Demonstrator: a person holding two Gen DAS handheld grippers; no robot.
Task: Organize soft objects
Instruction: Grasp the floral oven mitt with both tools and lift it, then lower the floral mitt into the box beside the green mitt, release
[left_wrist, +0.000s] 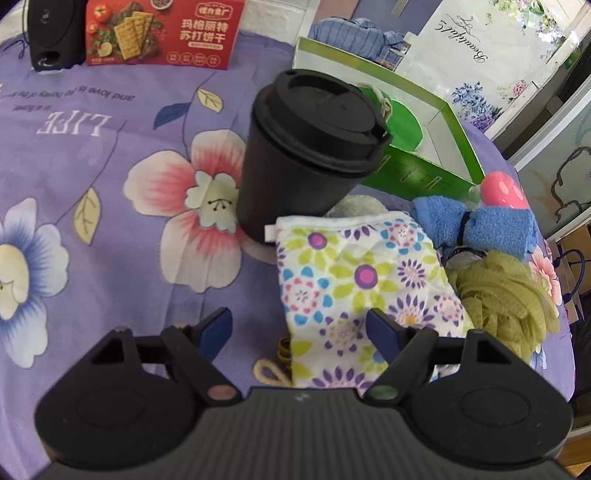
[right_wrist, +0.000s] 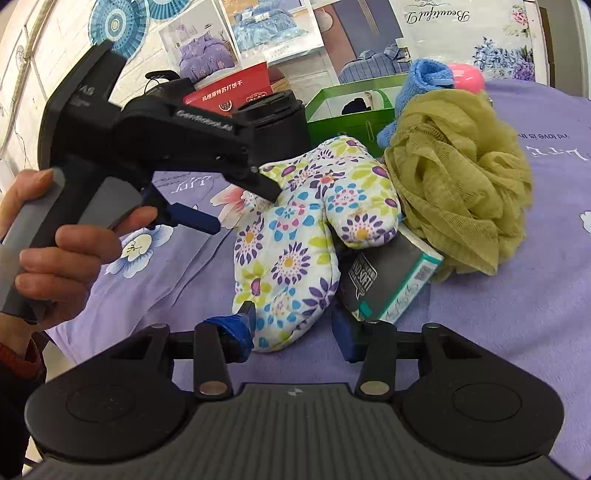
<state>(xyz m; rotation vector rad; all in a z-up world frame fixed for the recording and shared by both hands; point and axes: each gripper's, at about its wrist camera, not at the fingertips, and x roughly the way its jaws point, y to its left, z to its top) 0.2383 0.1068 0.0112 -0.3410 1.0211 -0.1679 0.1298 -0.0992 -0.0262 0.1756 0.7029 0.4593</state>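
**A:** Item one?

**B:** Oven mitt (right_wrist: 295, 236), quilted, white with a flower print. It lies flat on the desk (right_wrist: 517, 295), which wears a purple floral cloth. Its cuff end sits nearest the right tool (right_wrist: 295, 334), its thumb rests on a small boxed pack (right_wrist: 391, 284), and a black lidded cup (left_wrist: 306, 155) stands just behind it.

**A:** Handling?

**B:** Likely light, padded and limp. It should fold and droop when lifted by one end, and it will not crack or slip much. Best hold, I judge, is the cuff edge, pinched through both layers (a bite in the middle would probably just bunch the padding).

**A:** Tools?

**B:** Right tool: fingers apart, straddling the cuff end, nothing clamped yet. Left tool (left_wrist: 301, 328): fingers wide apart above the mitt's near edge, holding nothing; from the right wrist view it hangs over the mitt's far side.

**A:** Item two?

**B:** Mesh bath pouf (right_wrist: 461, 177), olive green, just beside the mitt. Probably very light and springy; it should take a pinch almost anywhere, though loose netting could snag on a finger.

**A:** Item three?

**B:** Blue terry cloth (left_wrist: 476, 225), rolled and tied at its middle, behind the pouf. Soft, and likely easiest held at the tied waist.

**A:** Destination?

**B:** A green open box (left_wrist: 424, 147) stands behind the cup; presumably the soft goods go there.
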